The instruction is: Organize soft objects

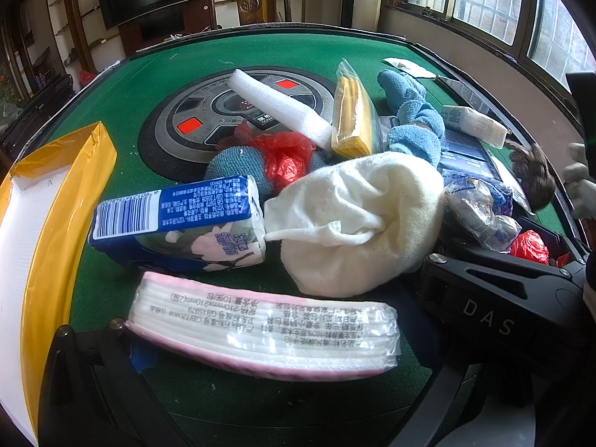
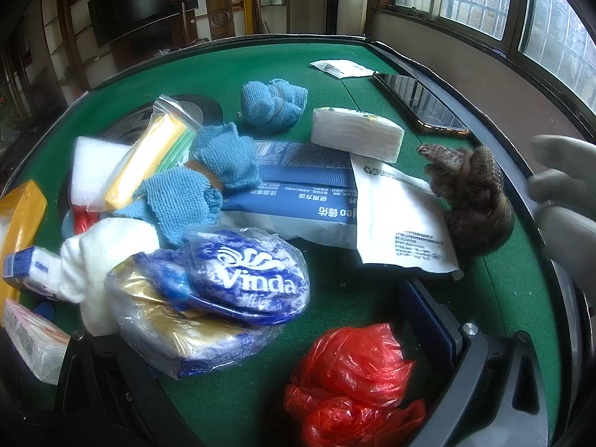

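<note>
From my left wrist view, at nine o'clock sits the yellow-edged box (image 1: 56,201), which I judge to be where the soft things go. My left gripper (image 1: 260,335) holds the pink tissue pack (image 1: 264,335) across its jaws at six o'clock, so I would carry it level toward the box and let go only once it is over the white floor. Just beyond it lie the blue tissue pack (image 1: 178,219) and the white cloth bundle (image 1: 357,219), touching each other; I should lift clear before swinging. On the right wrist view, the Vinda bag (image 2: 223,298) lies at seven o'clock and the red plastic bag (image 2: 354,383) at six, between the wide-set fingers of my right gripper (image 2: 283,391), which grips nothing on the table (image 2: 495,298)
</note>
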